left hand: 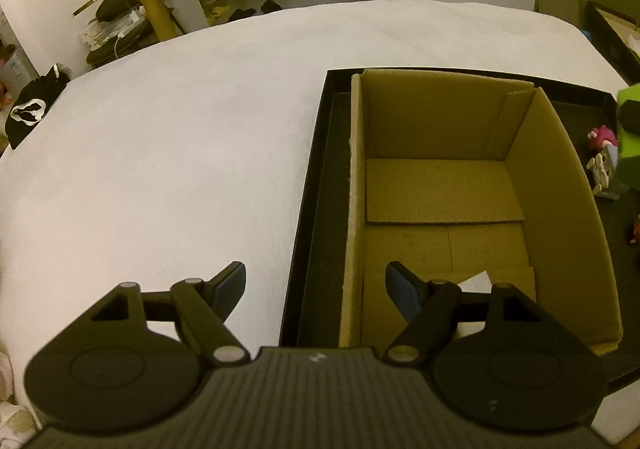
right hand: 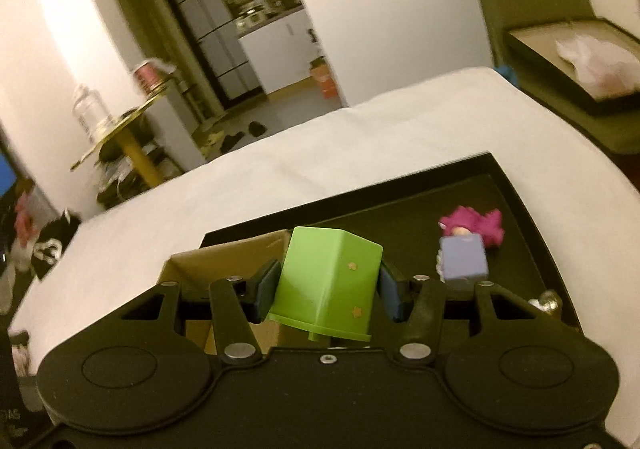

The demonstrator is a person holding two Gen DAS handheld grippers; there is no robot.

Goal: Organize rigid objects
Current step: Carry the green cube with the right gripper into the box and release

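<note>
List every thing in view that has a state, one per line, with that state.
Left gripper: open, holding nothing, above the box's near left wall.
Right gripper: shut on the green plastic cup.
Green plastic cup: lifted, tilted, rim toward the camera.
Brown cardboard box: open-topped, upright in the tray, only loose cardboard and paper inside.
Black shallow tray: flat on the white cloth.
Pink-haired toy figure: on the tray, blurred.
</note>
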